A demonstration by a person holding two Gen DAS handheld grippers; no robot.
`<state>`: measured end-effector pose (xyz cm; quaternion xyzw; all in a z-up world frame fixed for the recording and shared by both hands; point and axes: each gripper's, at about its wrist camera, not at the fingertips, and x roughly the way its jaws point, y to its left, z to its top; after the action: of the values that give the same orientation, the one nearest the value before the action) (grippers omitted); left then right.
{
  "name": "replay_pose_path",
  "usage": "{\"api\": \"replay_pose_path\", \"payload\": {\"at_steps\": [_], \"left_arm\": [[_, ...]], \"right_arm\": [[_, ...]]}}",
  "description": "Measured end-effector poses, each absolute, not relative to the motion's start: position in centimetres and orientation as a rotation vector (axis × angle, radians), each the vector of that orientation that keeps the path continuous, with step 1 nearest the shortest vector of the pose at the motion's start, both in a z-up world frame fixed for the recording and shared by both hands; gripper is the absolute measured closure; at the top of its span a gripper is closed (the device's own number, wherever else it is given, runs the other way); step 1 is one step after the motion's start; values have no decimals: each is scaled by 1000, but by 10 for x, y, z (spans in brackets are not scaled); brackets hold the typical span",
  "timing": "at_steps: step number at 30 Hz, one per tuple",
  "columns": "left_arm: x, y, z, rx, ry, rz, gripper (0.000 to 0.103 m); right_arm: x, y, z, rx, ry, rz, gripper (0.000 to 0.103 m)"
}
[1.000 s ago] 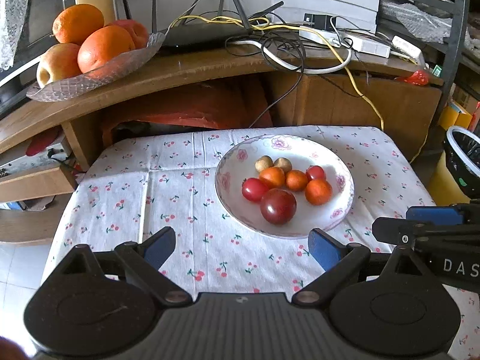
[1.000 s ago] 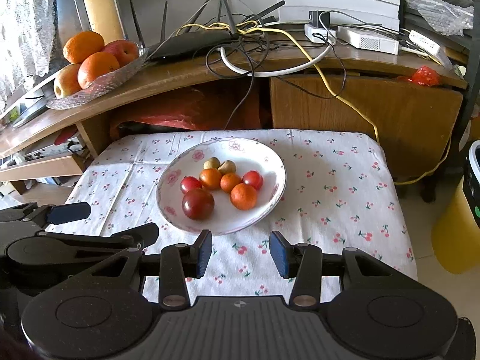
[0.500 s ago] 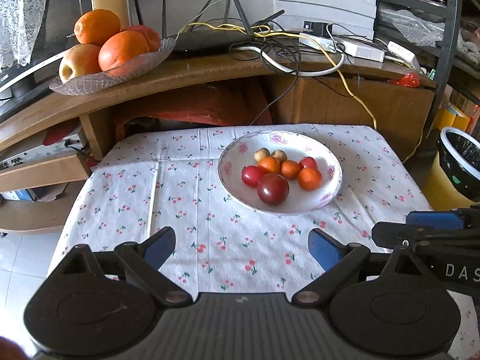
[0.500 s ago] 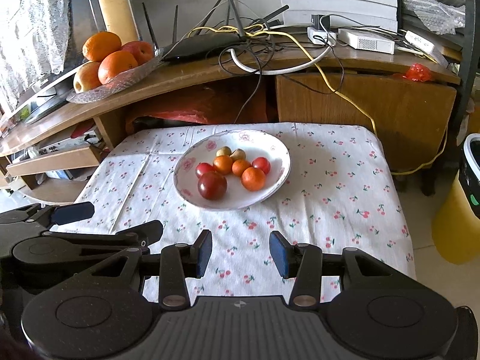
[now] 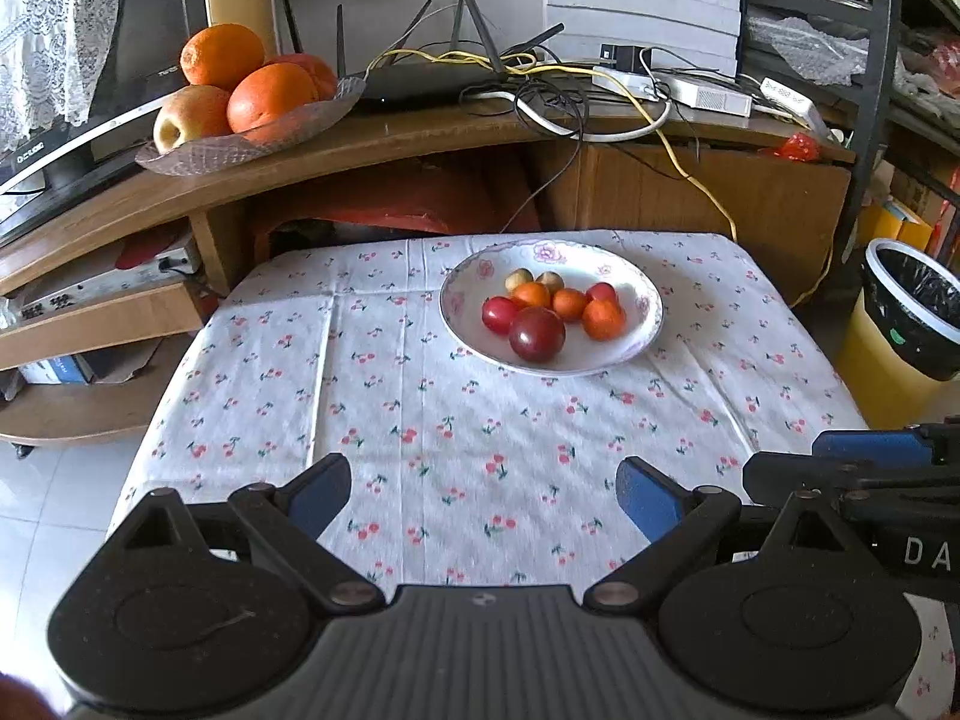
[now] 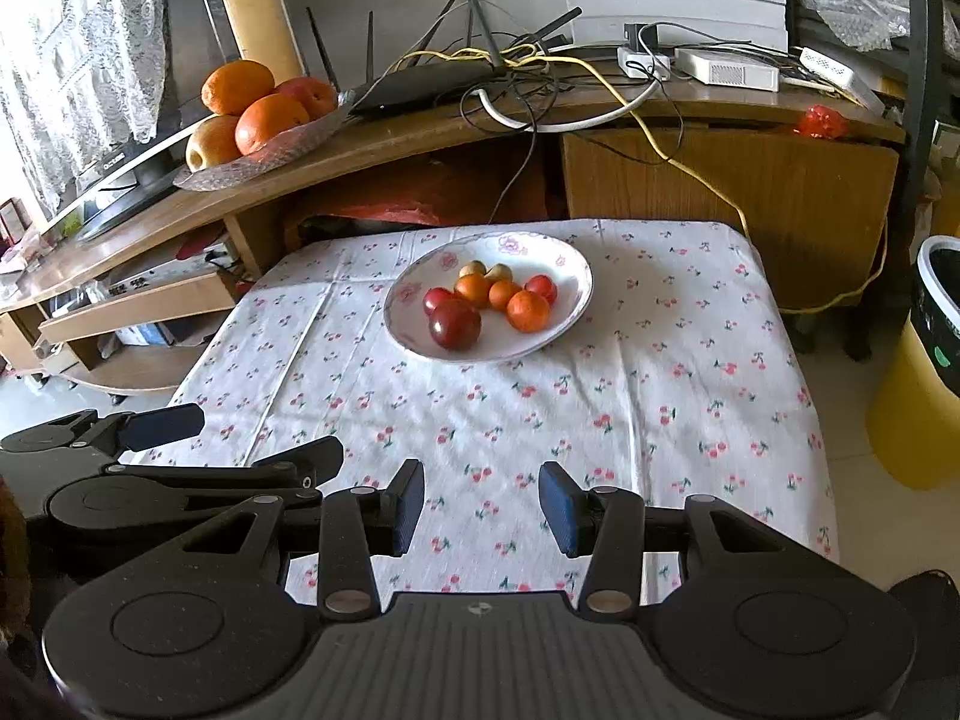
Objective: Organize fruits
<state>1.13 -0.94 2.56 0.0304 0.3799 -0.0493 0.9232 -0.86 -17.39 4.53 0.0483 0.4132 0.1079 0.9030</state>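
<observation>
A white floral bowl [image 5: 645, 312] [image 6: 567, 261] sits toward the far side of the cherry-print tablecloth [image 5: 468, 438] [image 6: 600, 396]. Inside lie several small fruits: a dark red plum [image 5: 537, 333] [image 6: 455, 324], red ones, orange ones [image 5: 603, 319] and two tan ones at the back. My left gripper [image 5: 483, 498] is open over the near edge of the cloth, well short of the bowl, with nothing between its blue pads. My right gripper [image 6: 480, 507] is open with a narrower gap, also empty, and its side shows at the left wrist view's right edge.
A glass dish [image 5: 240, 144] [image 6: 252, 162] of oranges and apples stands on the curved wooden shelf behind. A router and tangled cables [image 5: 528, 96] lie on that shelf. A yellow bin [image 5: 900, 348] with a black liner stands on the floor to the right.
Both grippers have pulled back from the bowl, which now appears smaller and farther away. More of the tablecloth shows in front. Neither gripper's opening has changed.
</observation>
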Motion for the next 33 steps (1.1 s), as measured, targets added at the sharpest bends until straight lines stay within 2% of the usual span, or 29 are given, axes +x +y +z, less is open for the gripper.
{"api": "replay_pose_path", "payload": {"at_steps": [6,9,33], "left_arm": [[-7,-5,29,44,776,-99,1],[-11,-3,30,30,776,-104,1],[-45,-5,29,71,776,-104,0]], "right_arm": [[-24,-174,48,113,851,238,62],[-30,-174,49,104,843,230,58],[-60,-181,41,112,870,197,57]]}}
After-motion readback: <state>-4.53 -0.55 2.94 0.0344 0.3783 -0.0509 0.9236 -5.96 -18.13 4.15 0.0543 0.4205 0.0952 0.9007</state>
